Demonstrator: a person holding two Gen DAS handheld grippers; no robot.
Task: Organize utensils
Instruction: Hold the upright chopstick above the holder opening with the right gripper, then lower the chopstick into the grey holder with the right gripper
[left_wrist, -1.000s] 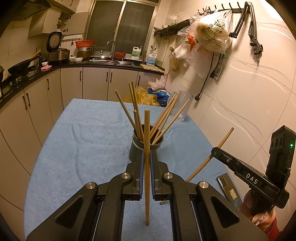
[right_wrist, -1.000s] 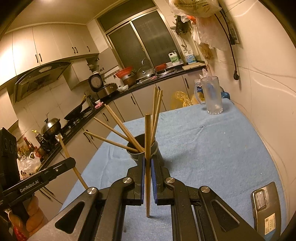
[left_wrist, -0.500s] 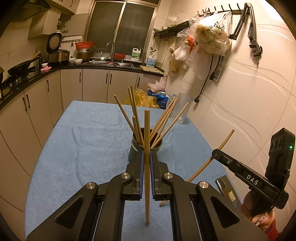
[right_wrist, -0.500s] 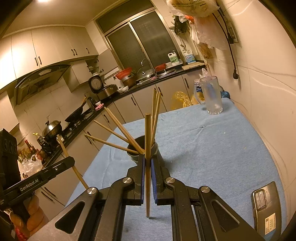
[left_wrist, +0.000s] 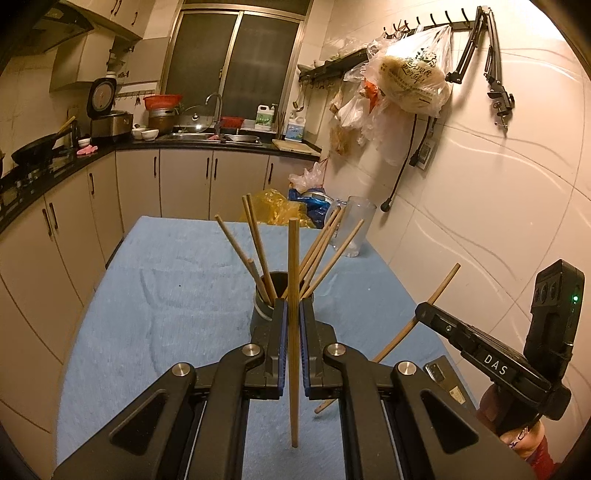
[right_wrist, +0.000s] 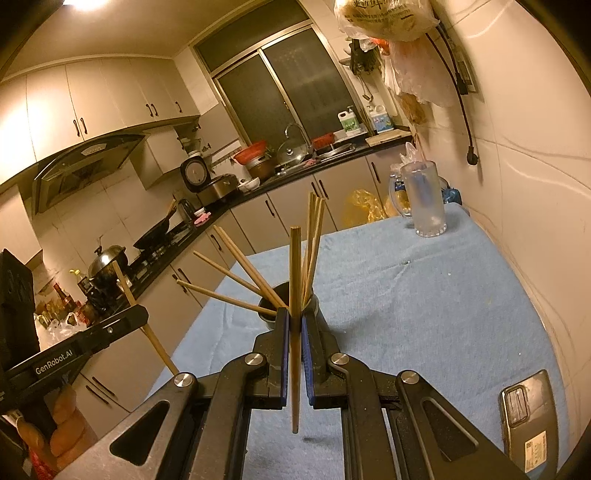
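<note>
Wooden chopsticks stand upright, one clamped in the left gripper (left_wrist: 291, 325) and one in the right gripper (right_wrist: 294, 328), each poised near the dark holder (left_wrist: 282, 295) on the blue tabletop (left_wrist: 166, 280), apparently ready for dropping in.

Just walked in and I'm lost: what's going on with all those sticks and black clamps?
A person is tidying chopsticks using two handheld tools. The left tool is shut on one upright chopstick, and the right tool is shut on another chopstick. Both hover just short of a dark cup on the blue cloth, which already holds several chopsticks fanned out. Neither held one is in the cup yet.
</note>
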